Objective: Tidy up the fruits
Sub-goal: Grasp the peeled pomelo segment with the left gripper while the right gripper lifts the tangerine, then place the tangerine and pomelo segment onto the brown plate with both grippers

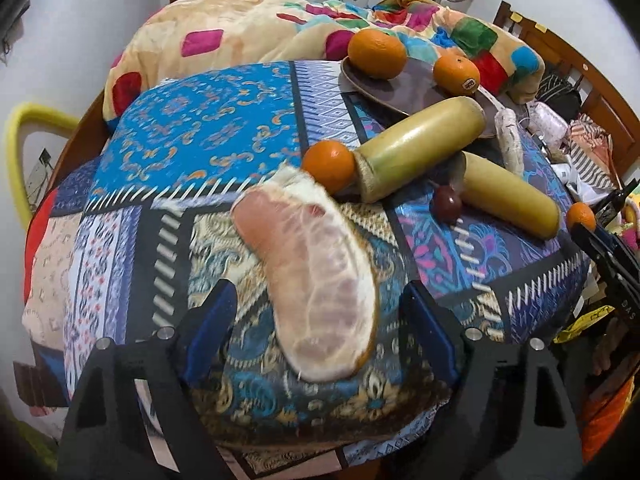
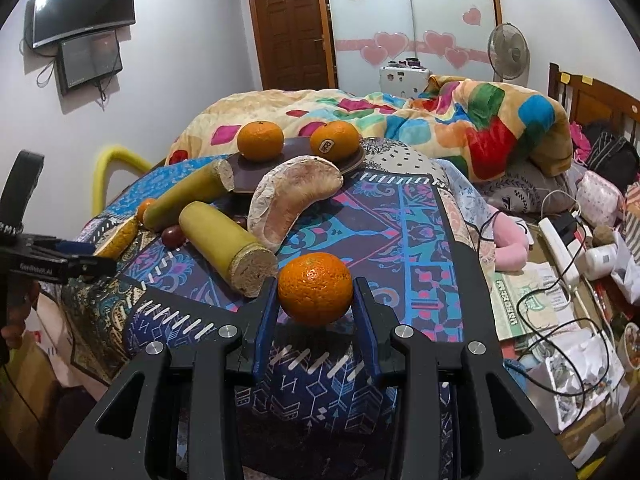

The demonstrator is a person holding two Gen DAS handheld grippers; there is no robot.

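A peeled pink pomelo segment lies on the patterned cloth. My left gripper is open around it, with a gap at each pad. My right gripper is shut on an orange, held just above the cloth. Farther back, a brown plate carries two oranges. A second pomelo segment leans against the plate. Two yellow-green cane pieces, a small orange and a dark red fruit lie between.
A colourful blanket is heaped behind the plate. To the right are cables, a power strip, papers and bags. A yellow chair back stands at the left, with a fan and a door at the back.
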